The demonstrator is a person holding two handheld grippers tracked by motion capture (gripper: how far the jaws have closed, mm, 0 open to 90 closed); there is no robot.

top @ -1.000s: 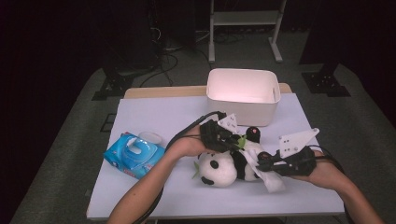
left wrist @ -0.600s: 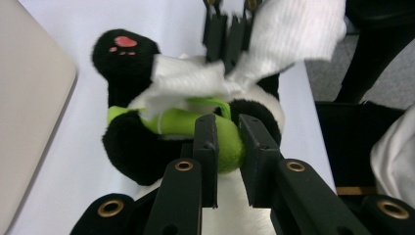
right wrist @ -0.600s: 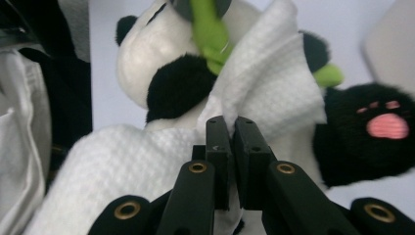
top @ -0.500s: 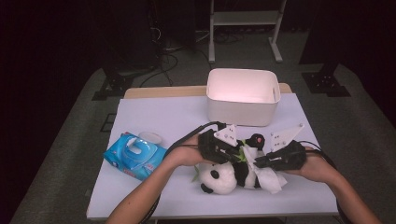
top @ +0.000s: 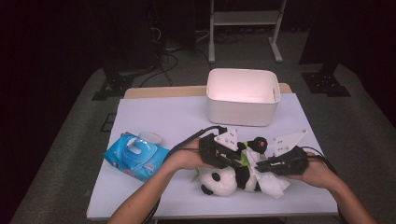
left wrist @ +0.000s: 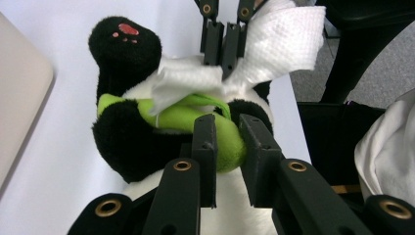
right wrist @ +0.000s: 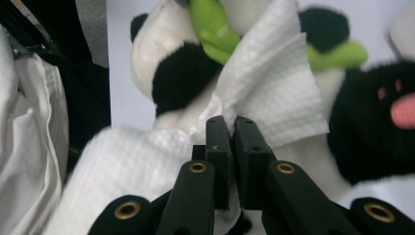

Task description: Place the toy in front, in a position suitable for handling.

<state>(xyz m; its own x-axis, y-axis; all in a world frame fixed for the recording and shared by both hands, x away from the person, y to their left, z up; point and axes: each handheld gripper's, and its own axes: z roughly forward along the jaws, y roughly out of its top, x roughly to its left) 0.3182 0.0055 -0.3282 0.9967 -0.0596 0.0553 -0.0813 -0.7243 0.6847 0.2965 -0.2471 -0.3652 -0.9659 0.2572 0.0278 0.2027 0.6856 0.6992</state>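
Wiping the panda plush [top: 229, 175], lying at the table's [top: 154, 116] six o'clock edge.
Your left gripper [left wrist: 229, 134] clamps its green leaf [left wrist: 195, 117]; right gripper [right wrist: 232, 131] pinches the wet wipe [right wrist: 274, 88]. Next, drag the wipe across the belly, keeping your hold.

- Black-and-white plush panda toy [left wrist: 132, 132]: fuzzy pile fabric, smooth green felt leaf.
- White paper wipe [right wrist: 274, 93]: matt, embossed waffle texture.
- Blue wet-wipe pack [top: 135, 156]: glossy plastic film.

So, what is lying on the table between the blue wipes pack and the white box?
In the high view, a small clear lid lies just behind the blue wipes pack; beyond it, bare white table reaches the white box.
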